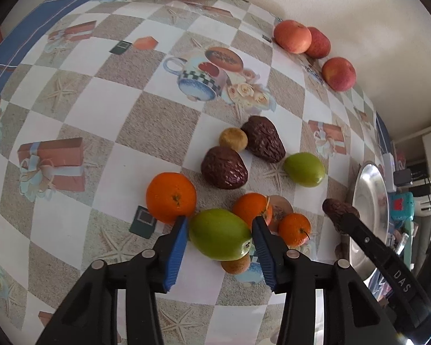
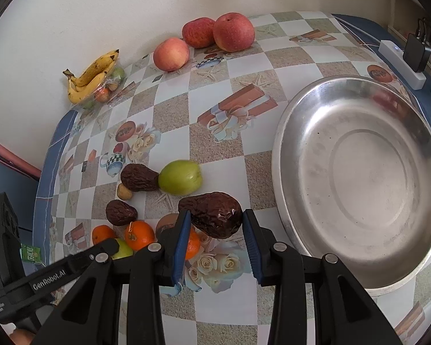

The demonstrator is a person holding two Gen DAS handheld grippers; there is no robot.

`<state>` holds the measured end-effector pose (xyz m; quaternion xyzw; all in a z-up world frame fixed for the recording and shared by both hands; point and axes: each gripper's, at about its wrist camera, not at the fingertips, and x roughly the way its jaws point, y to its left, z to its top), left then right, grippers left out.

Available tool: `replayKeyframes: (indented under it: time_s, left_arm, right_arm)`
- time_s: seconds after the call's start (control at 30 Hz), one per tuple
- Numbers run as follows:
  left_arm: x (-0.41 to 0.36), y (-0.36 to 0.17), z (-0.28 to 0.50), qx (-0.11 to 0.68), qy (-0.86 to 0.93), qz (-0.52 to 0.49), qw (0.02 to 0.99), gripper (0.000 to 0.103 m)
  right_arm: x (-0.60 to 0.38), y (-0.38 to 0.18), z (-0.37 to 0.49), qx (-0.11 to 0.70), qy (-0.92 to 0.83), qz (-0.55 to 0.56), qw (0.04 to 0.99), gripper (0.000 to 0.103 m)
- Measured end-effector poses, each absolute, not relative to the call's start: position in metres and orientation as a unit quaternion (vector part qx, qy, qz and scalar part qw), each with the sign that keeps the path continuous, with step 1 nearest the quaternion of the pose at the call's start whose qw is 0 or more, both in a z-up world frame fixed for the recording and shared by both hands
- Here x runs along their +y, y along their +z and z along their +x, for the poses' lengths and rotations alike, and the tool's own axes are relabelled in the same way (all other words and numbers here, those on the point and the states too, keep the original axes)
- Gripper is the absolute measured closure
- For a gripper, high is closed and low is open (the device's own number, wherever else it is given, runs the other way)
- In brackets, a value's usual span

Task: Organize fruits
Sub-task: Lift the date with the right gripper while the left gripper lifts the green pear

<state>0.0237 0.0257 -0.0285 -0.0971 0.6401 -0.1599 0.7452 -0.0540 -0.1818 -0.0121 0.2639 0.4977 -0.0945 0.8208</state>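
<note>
A tabletop (image 2: 172,109) covered in a checkered printed cloth fills both views. The largest thing on it is a round steel bowl (image 2: 359,184), with nothing inside.

Beyond the bowl, against the wall, sit 3 red apples (image 2: 232,31). Farther from the bowl along the same wall is a bunch of bananas (image 2: 92,77) on a clear bag of fruit.

Just beside the bowl's rim, the right tongs (image 2: 215,230) stand apart on either side of a dark wrinkled avocado (image 2: 212,215); I cannot tell whether they touch it.

Farther from the bowl, the left tongs (image 1: 219,230) stand apart around a green mango (image 1: 219,234) on the cloth.

Past that, away from the bowl, lie 2 more avocados (image 1: 224,168), another green fruit (image 1: 304,169), oranges (image 1: 171,197) and a small brown fruit (image 1: 233,139).
</note>
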Motion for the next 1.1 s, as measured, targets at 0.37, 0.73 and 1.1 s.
replayKeyframes:
  time_s: [0.37, 0.73, 1.1]
  left_arm:
    - [0.034, -0.042, 0.022, 0.666, -0.164, -0.151, 0.712, 0.052]
    - [0.033, -0.014, 0.021, 0.622, -0.182, -0.168, 0.743, 0.052]
    - [-0.051, 0.009, 0.010, 0.601, -0.260, -0.075, 0.752, 0.052]
  right_arm:
    - [-0.184, -0.012, -0.055, 0.495, -0.099, 0.268, 0.821, 0.064]
    - [-0.197, 0.000, -0.062, 0.469, -0.120, 0.281, 0.828, 0.064]
    - [-0.262, 0.004, -0.098, 0.435, -0.227, 0.320, 0.810, 0.064]
